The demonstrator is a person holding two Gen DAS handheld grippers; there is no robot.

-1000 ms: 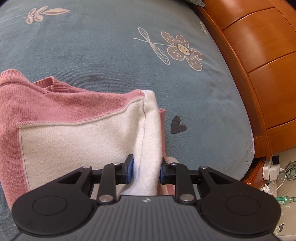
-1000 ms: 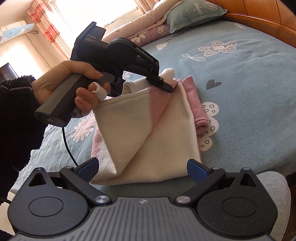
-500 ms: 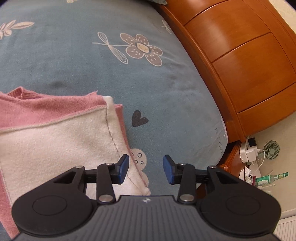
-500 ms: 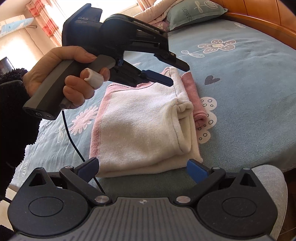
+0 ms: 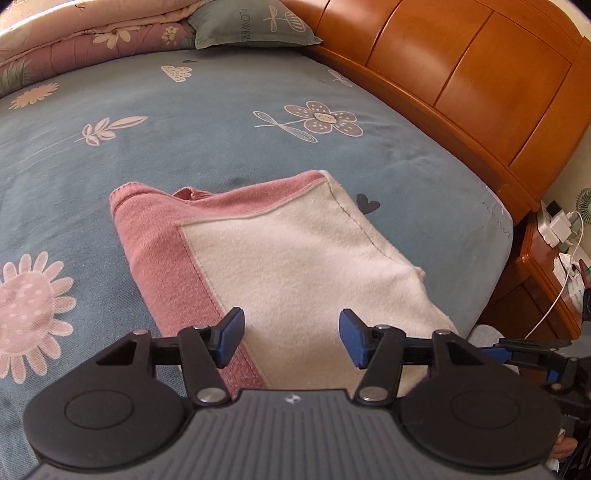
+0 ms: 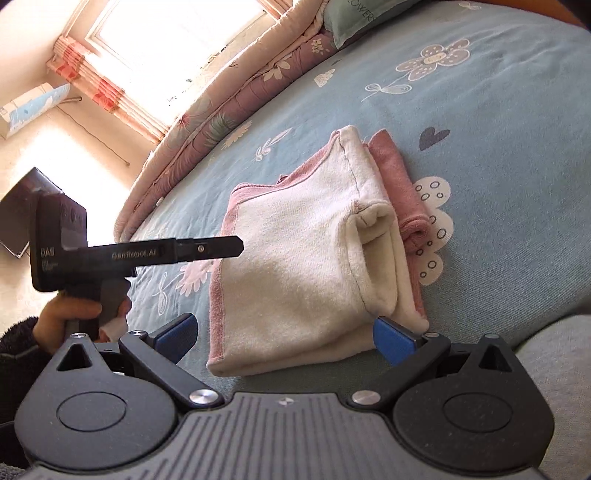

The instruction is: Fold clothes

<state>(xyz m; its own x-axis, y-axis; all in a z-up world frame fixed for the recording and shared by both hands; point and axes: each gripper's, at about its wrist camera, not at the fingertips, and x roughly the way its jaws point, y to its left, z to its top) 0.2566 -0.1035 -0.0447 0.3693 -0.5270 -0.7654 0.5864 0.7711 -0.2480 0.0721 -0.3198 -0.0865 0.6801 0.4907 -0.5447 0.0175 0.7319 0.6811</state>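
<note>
A folded pink and cream garment lies flat on the blue flowered bedsheet. My left gripper hovers above the garment's near edge. Its jaws are opening and nothing is pinched between them. In the right wrist view the garment shows a cream fold on top and a pink roll along its right side. There the left gripper points in from the left, clear of the cloth, held by a hand. My right gripper stands wide open just short of the garment's front edge, holding nothing.
A wooden headboard curves along the right of the bed. A pillow and a rolled quilt lie at the far end. A nightstand with chargers stands at the right. A grey-clad knee sits by the right gripper.
The left gripper let go of the cream corner, widened its jaws and drew back from the garment. The lifted cloth dropped into a flat fold. The right gripper stayed open and barely moved.
</note>
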